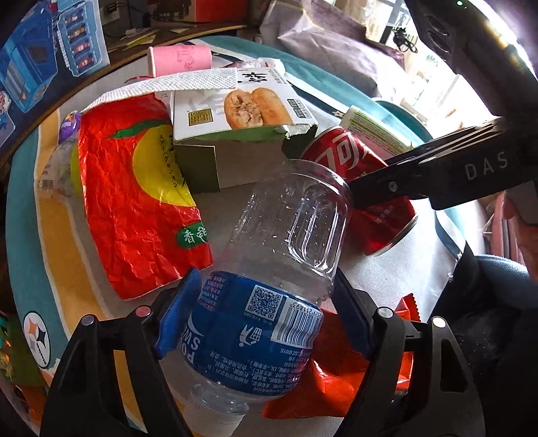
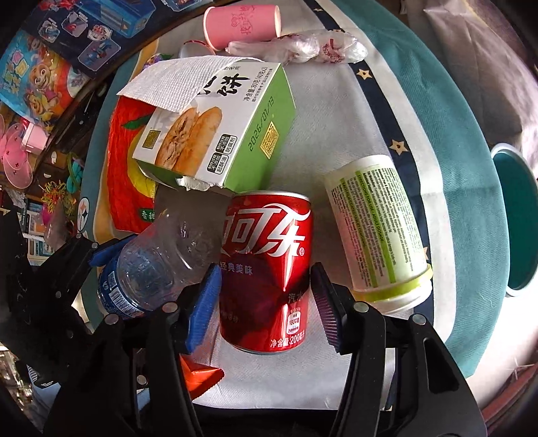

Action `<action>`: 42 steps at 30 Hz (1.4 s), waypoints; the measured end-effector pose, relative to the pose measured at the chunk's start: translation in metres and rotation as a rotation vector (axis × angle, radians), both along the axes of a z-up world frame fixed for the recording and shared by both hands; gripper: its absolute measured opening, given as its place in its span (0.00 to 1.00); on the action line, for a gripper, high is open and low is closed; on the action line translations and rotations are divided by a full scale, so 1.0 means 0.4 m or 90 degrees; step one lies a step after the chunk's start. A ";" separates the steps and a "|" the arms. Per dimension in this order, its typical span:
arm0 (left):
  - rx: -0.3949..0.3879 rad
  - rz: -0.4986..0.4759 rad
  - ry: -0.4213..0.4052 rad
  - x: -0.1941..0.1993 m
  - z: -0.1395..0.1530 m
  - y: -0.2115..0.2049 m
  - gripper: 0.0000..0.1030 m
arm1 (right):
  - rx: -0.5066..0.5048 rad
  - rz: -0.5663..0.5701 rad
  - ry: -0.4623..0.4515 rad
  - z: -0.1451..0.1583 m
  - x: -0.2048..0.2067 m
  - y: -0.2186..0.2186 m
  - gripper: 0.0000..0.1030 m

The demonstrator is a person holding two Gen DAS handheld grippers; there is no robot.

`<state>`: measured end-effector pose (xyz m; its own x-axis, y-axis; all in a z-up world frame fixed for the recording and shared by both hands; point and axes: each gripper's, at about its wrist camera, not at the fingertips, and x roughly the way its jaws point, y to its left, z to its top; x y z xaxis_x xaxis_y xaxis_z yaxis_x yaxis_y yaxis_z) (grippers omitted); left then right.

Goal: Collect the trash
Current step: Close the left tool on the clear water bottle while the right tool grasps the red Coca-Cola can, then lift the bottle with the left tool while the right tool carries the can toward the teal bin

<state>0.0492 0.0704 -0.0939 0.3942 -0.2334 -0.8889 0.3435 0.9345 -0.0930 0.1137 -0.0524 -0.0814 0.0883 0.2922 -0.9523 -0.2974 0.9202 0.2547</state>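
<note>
My left gripper (image 1: 265,309) is shut on a clear plastic bottle (image 1: 279,242) with a blue label, gripping it at the label; the bottle also shows in the right wrist view (image 2: 158,259). My right gripper (image 2: 265,295) is open, its jaws on either side of a red cola can (image 2: 269,269) lying on the white cloth; small gaps show on both sides. The can also shows in the left wrist view (image 1: 356,158), with my right gripper's finger over it. An orange wrapper (image 1: 336,366) lies under the bottle.
A green-and-white pastry box (image 2: 215,127), a paper towel (image 2: 175,80), a red fruit bag (image 1: 134,195), a pink cup (image 2: 242,23), a crumpled plastic bag (image 2: 302,47) and a white-and-green container (image 2: 380,232) lie on the cloth (image 2: 336,127). A teal bin (image 2: 517,218) stands at right.
</note>
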 end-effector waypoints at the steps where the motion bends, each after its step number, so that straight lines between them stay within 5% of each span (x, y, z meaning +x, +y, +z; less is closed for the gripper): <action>1: -0.001 0.002 0.001 -0.001 0.001 0.002 0.72 | -0.001 0.003 -0.004 -0.001 0.001 0.003 0.53; 8: 0.006 0.019 0.031 0.021 -0.021 -0.006 0.73 | 0.025 -0.006 0.023 -0.035 0.013 0.007 0.59; 11: 0.009 0.031 0.027 0.020 -0.013 -0.004 0.66 | 0.037 0.012 0.003 -0.024 0.006 0.013 0.50; 22: 0.001 0.086 -0.038 -0.023 0.135 0.022 0.65 | 0.127 0.020 -0.016 0.051 -0.019 -0.028 0.48; 31: 0.010 0.096 -0.062 0.005 0.218 -0.029 0.65 | 0.163 -0.016 -0.045 0.100 -0.025 -0.122 0.49; 42: -0.014 0.025 -0.117 0.056 0.341 -0.211 0.65 | 0.200 -0.128 -0.143 0.215 0.000 -0.368 0.49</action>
<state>0.0715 -0.0140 0.0427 0.5592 -0.2330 -0.7956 0.3194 0.9462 -0.0527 0.1136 -0.1997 0.0047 0.3685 0.5207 -0.7701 -0.2003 0.8534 0.4812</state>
